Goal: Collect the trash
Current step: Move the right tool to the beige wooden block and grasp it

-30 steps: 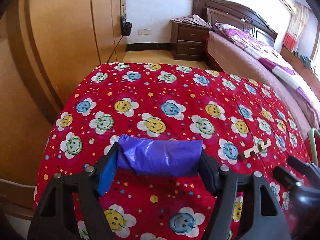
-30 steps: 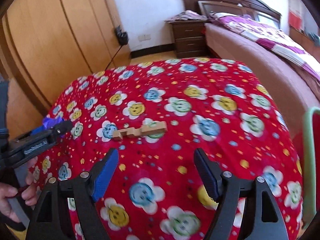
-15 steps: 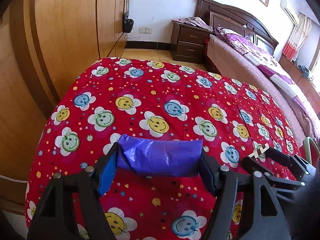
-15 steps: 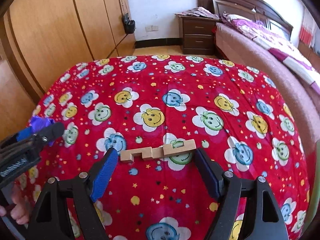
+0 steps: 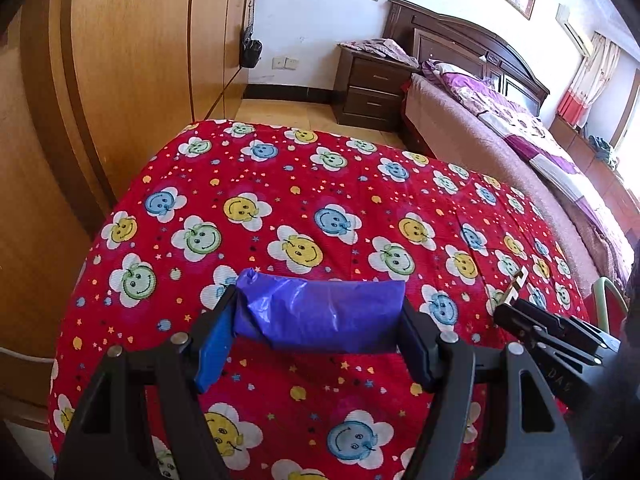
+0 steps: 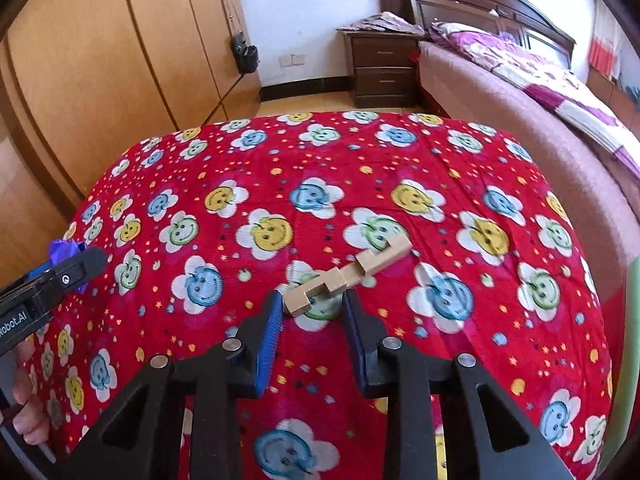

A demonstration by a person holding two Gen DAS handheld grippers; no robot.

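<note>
The left gripper (image 5: 320, 316) is holding a blue plastic bag (image 5: 320, 314), with the bag stretched across the gap between its wide jaws. The bag looks thin, soft and very light, so it should crumple easily.

The right gripper (image 6: 312, 312) is reaching down to a notched wooden piece (image 6: 348, 276) lying on the bench with the red smiley cloth (image 6: 440, 160). Its jaws are narrow, one on each side of the near end of the piece, which is sticking out past the tips. I cannot tell if they are squeezing it yet.

The wood looks hard, stiff and light. The flat sides of the near end look like the best place to grab it, so it should not slip.
</note>
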